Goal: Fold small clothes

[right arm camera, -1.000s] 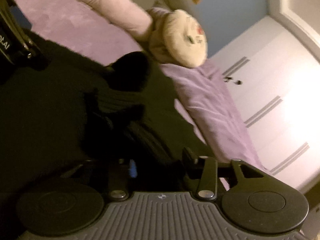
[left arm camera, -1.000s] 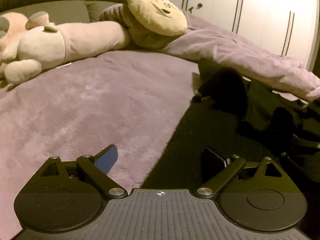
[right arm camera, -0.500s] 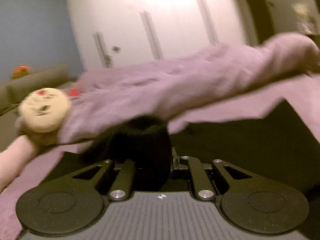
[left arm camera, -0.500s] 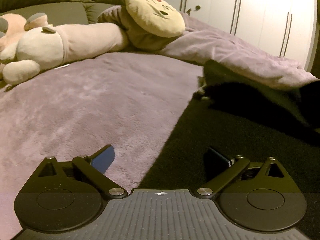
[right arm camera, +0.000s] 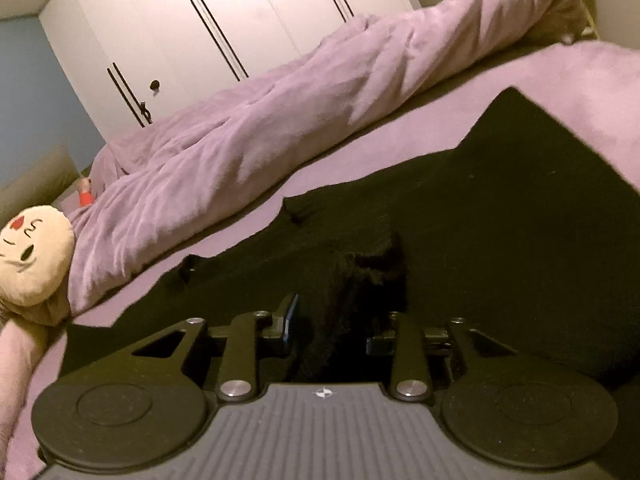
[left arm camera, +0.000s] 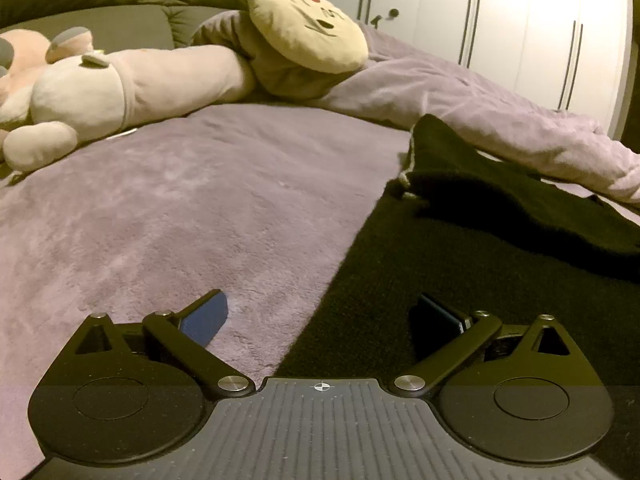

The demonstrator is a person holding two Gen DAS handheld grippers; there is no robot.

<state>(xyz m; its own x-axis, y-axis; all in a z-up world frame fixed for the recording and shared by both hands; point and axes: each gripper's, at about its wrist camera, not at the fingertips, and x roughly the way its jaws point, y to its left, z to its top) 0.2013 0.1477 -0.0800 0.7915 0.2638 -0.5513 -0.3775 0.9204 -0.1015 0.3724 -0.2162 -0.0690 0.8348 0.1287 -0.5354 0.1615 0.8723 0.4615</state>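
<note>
A black garment (left arm camera: 480,248) lies spread on the purple bed cover, with a folded part (left arm camera: 472,176) lying across its far side. My left gripper (left arm camera: 320,316) is open and empty, low over the garment's left edge. In the right wrist view the same black garment (right arm camera: 500,200) lies flat. My right gripper (right arm camera: 340,320) has its jaws partly closed around a bunched fold of the black cloth (right arm camera: 360,280); I cannot tell whether the pads still press it.
A long pink plush toy (left arm camera: 120,80) and a round cream face cushion (left arm camera: 308,28) lie at the head of the bed. A rolled purple duvet (right arm camera: 260,128) runs along the far side. White wardrobe doors (left arm camera: 520,20) stand behind. The purple bed cover (left arm camera: 180,200) stretches left.
My right gripper swung over the garment, carrying black cloth across, and now sits low on it. In the left view the raised black cloth has come down flat. My left gripper stayed open and still.
</note>
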